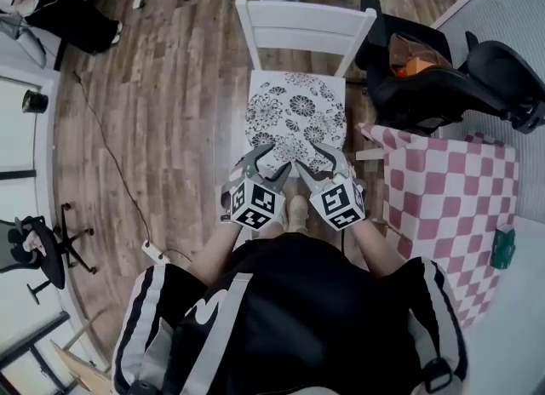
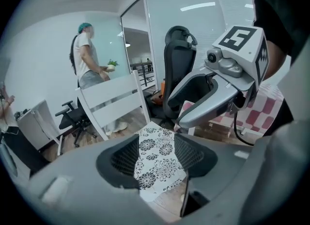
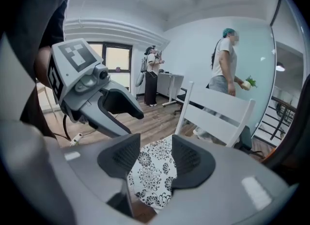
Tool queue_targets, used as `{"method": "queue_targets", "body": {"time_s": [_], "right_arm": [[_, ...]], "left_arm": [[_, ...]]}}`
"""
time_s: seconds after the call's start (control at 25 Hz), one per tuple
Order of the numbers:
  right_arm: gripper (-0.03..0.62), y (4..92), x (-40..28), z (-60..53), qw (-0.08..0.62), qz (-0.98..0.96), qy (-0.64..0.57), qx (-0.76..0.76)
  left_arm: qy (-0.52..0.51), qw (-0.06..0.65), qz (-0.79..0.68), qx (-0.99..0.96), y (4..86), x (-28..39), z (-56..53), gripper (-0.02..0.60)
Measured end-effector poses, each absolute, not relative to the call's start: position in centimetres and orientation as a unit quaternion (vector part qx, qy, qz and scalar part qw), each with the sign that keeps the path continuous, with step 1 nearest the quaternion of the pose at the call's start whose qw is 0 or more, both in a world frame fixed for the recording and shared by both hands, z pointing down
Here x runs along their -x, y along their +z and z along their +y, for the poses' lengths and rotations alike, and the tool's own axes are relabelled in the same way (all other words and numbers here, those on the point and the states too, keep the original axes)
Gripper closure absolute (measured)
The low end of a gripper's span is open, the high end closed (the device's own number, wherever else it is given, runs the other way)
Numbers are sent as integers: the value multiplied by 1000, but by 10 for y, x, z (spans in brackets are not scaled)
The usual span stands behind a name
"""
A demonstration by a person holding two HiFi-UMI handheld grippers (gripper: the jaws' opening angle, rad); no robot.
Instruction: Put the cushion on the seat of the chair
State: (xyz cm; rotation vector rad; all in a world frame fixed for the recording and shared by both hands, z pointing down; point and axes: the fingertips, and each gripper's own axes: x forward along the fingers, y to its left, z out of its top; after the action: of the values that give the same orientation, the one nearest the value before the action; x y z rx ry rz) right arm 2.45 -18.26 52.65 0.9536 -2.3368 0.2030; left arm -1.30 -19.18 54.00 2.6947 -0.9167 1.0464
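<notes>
The left claw [image 1: 266, 163] is wide open, and nothing is pinched in it. The right claw [image 1: 322, 162] is wide open too, with nothing in its grip. They sit side by side, close together, the left one at 9 o'clock of the right one.

The cushion [image 1: 294, 108] is white with black flowers on it. It lies flat on the seat of the white chair [image 1: 305, 27]. From the two claws, the cushion is at 12 o'clock. The tips of both claws are at its near edge, down at 6 o'clock of the cushion. I cannot tell if the tips touch it. In each gripper view the flowers show through the gap between the two jaws, and the chair's white back stands up behind them.

A black office chair [image 1: 443, 78] is at 2 o'clock of the white chair. A pink and white checked cloth [image 1: 451, 189] is at 4 o'clock of it, just beside the seat. The wood floor [image 1: 170, 104] is at 9 o'clock.

A person [image 2: 87, 54] stands behind the white chair with a small green plant in one hand.
</notes>
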Motion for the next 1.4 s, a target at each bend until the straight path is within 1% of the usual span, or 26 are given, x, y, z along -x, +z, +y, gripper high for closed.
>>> {"method": "queue_targets", "body": {"time_s": [0.32, 0.6, 1.04, 1.4], "right_arm": [[398, 460, -27, -201, 250, -887, 46, -386], [398, 404, -38, -216, 197, -885, 30, -420], [398, 327, -57, -225, 141, -881, -17, -451], [423, 283, -55, -224, 93, -884, -48, -455]], "left_arm": [[283, 38, -326, -901, 473, 1, -210, 356], [228, 23, -351, -908, 416, 4, -224, 356], [147, -12, -381, -913, 329, 5, -240, 356], [93, -31, -392, -915, 282, 9, -239, 356]]}}
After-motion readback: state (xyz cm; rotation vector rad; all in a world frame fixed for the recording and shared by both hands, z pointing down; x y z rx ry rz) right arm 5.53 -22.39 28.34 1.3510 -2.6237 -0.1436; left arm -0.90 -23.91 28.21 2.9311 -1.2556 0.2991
